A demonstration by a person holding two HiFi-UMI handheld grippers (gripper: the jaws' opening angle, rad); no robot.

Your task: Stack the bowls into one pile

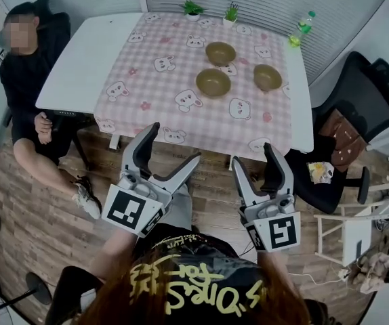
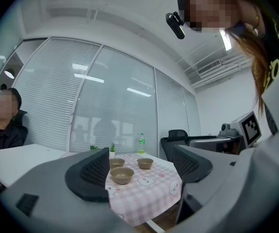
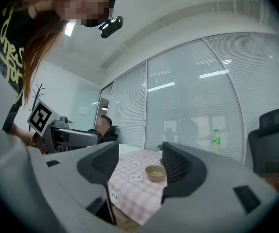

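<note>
Left claw (image 1: 175, 142) is released, its jaws spread wide with nothing between them. Right claw (image 1: 254, 154) is also open and empty. Both point level at the desk (image 1: 79, 59) from short of its near edge, over the floor (image 1: 38, 202). I take the spread jaws as readiness to slip over a bowl rim.

The three bowls stand upright and well apart on the cloth (image 1: 167, 80): near bowl (image 1: 213, 82), far bowl (image 1: 220, 53), right bowl (image 1: 267, 77). None is stacked, so the pile is not yet begun. The right gripper view frames a single bowl, probably the right bowl, which suggests that hand's target. The bottle (image 1: 304, 26) stands at the far edge, clear of the work.
</note>
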